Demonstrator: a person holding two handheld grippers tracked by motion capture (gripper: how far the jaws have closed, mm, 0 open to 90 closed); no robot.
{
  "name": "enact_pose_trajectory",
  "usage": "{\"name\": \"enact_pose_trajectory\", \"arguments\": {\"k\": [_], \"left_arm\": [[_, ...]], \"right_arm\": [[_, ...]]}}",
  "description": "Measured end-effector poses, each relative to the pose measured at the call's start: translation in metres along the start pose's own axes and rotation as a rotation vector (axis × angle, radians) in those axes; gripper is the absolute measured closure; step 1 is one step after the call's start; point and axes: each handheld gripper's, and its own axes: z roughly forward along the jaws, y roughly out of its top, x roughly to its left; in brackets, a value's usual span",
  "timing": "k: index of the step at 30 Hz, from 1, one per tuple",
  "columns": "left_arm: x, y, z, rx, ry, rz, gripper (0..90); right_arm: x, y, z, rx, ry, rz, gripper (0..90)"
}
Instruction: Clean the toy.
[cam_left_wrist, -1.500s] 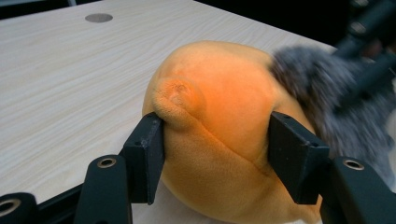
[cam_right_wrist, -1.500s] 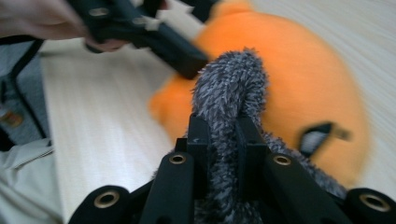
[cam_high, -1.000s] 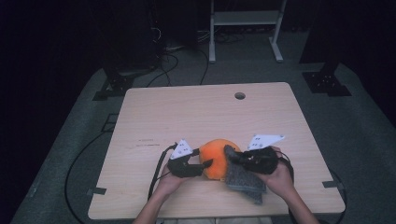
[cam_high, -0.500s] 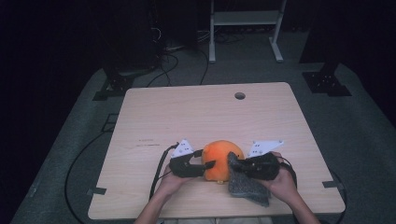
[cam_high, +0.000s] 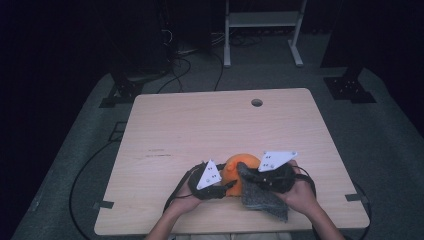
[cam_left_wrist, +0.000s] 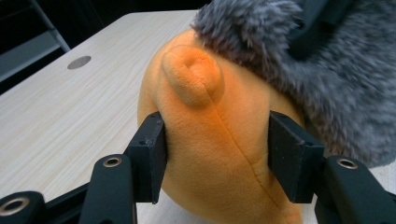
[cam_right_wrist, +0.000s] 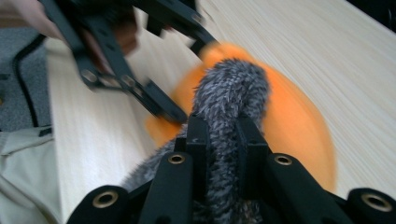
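Orange plush toy (cam_high: 235, 172) is sitting near the front edge of the table (cam_high: 200, 125), and I am working on it with both tools. In the high view my left gripper (cam_high: 222, 189) is meeting it from the left, while my right gripper (cam_high: 257, 179) is holding the grey furry cloth (cam_high: 262, 197) over its right side. Behind the toy the tabletop is lying free up to the small round hole (cam_high: 257, 102), so I am having good room forward, but little room toward me.

In the left gripper view my jaws have just been closing, and now their pads (cam_left_wrist: 152, 156) are pressing into both flanks of the toy (cam_left_wrist: 219, 149).

In the right gripper view my jaws are clenched on a fold of the cloth (cam_right_wrist: 229, 107), which is draping over the toy (cam_right_wrist: 299, 126).

I am judging two risks: the soft body can squeeze out of my left jaws if I pull hard, and the cloth can slide off because only a thin fold is being pinched. The front edge is near, so a slip can drop things.
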Motion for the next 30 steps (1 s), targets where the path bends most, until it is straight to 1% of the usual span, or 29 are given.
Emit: {"name": "enact_pose_trajectory", "arguments": {"k": [1, 2, 3, 5, 6, 7, 8, 9, 10, 12, 13, 15, 16, 17, 18, 19, 20, 21, 22, 23, 24, 25, 26, 27, 28, 30], "left_arm": [[0.001, -0.001, 0.000, -0.003, -0.003, -0.008, 42.8], [0.001, -0.001, 0.000, -0.003, -0.003, -0.008, 42.4], [0.000, -0.001, 0.001, -0.011, -0.009, -0.028, 41.6], [0.000, 0.000, 0.001, -0.010, -0.011, -0.028, 40.9], [0.000, -0.001, 0.000, -0.001, -0.010, -0.022, 40.9], [0.001, -0.001, 0.000, -0.005, -0.012, -0.033, 40.9], [0.001, -0.001, 0.000, -0.005, -0.012, -0.033, 40.9], [0.003, -0.003, -0.001, -0.008, -0.019, -0.048, 41.0], [0.003, -0.003, -0.001, -0.008, -0.019, -0.048, 41.0], [0.006, -0.004, -0.001, -0.007, -0.025, -0.056, 41.0], [0.006, -0.004, -0.001, -0.010, -0.026, -0.062, 41.0], [0.007, -0.005, -0.001, -0.010, -0.031, -0.069, 40.3], [0.007, -0.005, -0.001, -0.010, -0.031, -0.069, 38.5], [0.009, -0.004, -0.001, -0.006, -0.028, -0.093, 34.1], [0.012, -0.003, -0.001, 0.002, -0.033, -0.134, 30.5], [0.015, -0.001, -0.001, 0.001, -0.043, -0.172, 25.4], [0.015, -0.001, -0.001, 0.001, -0.043, -0.172, 21.5], [0.020, 0.001, -0.005, -0.034, -0.069, -0.252, 19.7], [0.021, 0.002, -0.006, -0.044, -0.075, -0.272, 19.0], [0.022, 0.003, -0.006, -0.037, -0.079, -0.283, 18.7], [0.022, 0.002, -0.004, -0.011, -0.085, -0.293, 18.5], [0.023, 0.000, -0.001, 0.022, -0.103, -0.315, 17.7], [0.024, -0.003, 0.002, 0.039, -0.119, -0.341, 17.6], [0.024, -0.005, 0.003, 0.036, -0.123, -0.349, 18.0], [0.023, -0.006, 0.002, 0.031, -0.123, -0.339, 22.9], [0.021, -0.003, -0.001, 0.029, -0.096, -0.297, 33.1]], "right_arm": [[-0.005, -0.003, -0.002, 0.000, -0.004, 0.020, 78.1], [-0.005, -0.003, -0.002, 0.000, -0.004, 0.020, 78.1], [-0.013, -0.010, -0.005, -0.026, 0.000, 0.071, 78.1], [-0.013, -0.011, -0.005, -0.035, 0.007, 0.078, 78.0], [-0.012, -0.010, -0.003, -0.054, 0.034, 0.084, 78.1], [-0.013, -0.010, -0.003, -0.053, 0.038, 0.080, 78.1], [-0.013, -0.010, -0.003, -0.053, 0.038, 0.080, 78.1], [-0.017, -0.013, -0.003, -0.049, 0.046, 0.103, 78.3], [-0.020, -0.015, -0.004, -0.049, 0.045, 0.117, 78.2], [-0.031, -0.023, -0.006, -0.051, 0.022, 0.159, 78.2], [-0.038, -0.030, -0.008, -0.057, 0.017, 0.201, 78.2], [-0.045, -0.037, -0.009, -0.059, 0.016, 0.244, 78.2], [-0.046, -0.039, -0.009, -0.054, 0.020, 0.255, 78.2], [-0.046, -0.040, -0.008, -0.053, 0.032, 0.265, 78.3], [-0.046, -0.040, -0.007, -0.053, 0.038, 0.264, 78.3], [-0.042, -0.038, -0.006, -0.044, 0.044, 0.253, 78.3], [-0.039, -0.037, -0.005, -0.042, 0.047, 0.240, 78.3], [-0.036, -0.035, -0.003, -0.042, 0.061, 0.228, 78.4], [-0.031, -0.034, -0.002, -0.041, 0.077, 0.218, 78.4], [-0.027, -0.032, 0.000, -0.036, 0.092, 0.199, 78.4], [-0.022, -0.030, 0.001, -0.031, 0.105, 0.183, 78.4], [-0.019, -0.029, 0.002, -0.027, 0.115, 0.168, 78.4], [-0.016, -0.028, 0.003, -0.022, 0.122, 0.155, 78.3], [-0.015, -0.027, 0.003, -0.017, 0.127, 0.151, 78.3], [-0.015, -0.027, 0.003, -0.015, 0.129, 0.150, 78.3], [-0.018, -0.027, 0.001, -0.022, 0.138, 0.164, 78.3]]}}
